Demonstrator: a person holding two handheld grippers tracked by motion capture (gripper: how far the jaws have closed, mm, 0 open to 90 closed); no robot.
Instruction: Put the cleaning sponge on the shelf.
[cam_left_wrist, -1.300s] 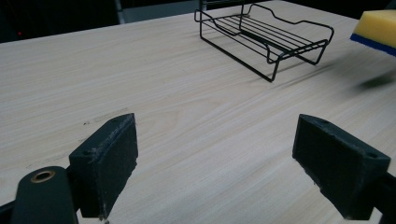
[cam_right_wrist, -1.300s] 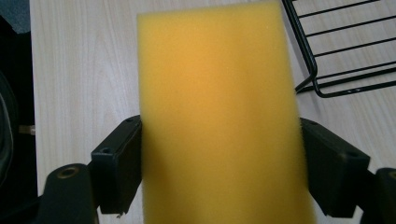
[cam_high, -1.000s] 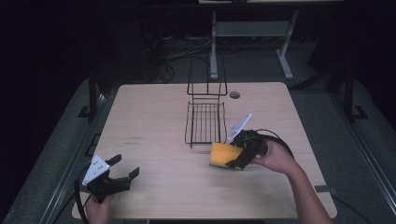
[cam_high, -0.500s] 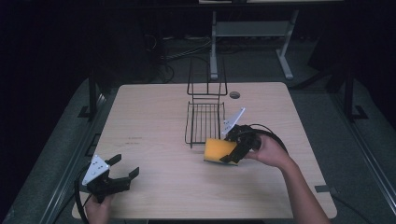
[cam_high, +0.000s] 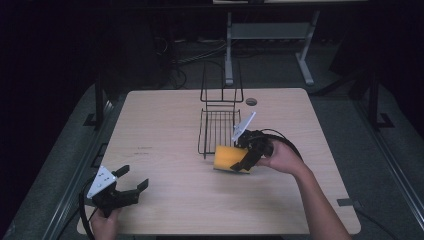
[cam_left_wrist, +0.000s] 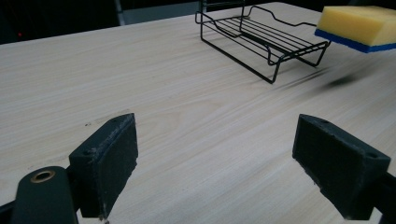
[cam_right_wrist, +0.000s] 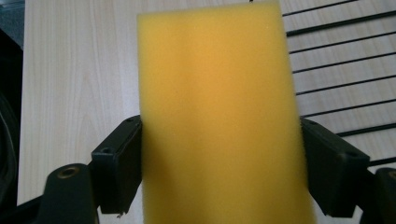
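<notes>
Right gripper (cam_high: 244, 161): held out over the middle of the worktop, toward its right half, with the person's hand (cam_high: 281, 156) wrapped round its body and the cable looping behind it.
Right gripper's jaws: pinching the sponge from both sides; in the right gripper view one pad (cam_right_wrist: 119, 165) presses its left edge and the other its right edge.
Sponge (cam_high: 230, 158): yellow with a blue underside, seen from the left gripper view (cam_left_wrist: 362, 27) as a thick slab with the blue layer below. It hangs in the air, clear of the wood, casting a blurred shadow on the worktop beneath.
Sponge against rack: just beside the near right corner of the wire rack (cam_high: 216, 129); from above its upper edge sits right at the rack's front rail, and I cannot tell whether they touch.
Wire rack: black, low tray with a tall upright back, standing at the centre of the worktop toward the far edge.
Left gripper (cam_high: 131, 181): down at the near left corner of the worktop, gripped from below by the other hand (cam_high: 102, 225).
Left gripper's jaws: spread wide with bare wood between the two pads (cam_left_wrist: 110, 158), nothing in them.
Worktop (cam_high: 160, 125): pale wood, with a small round hole near the far edge right of the rack.
</notes>
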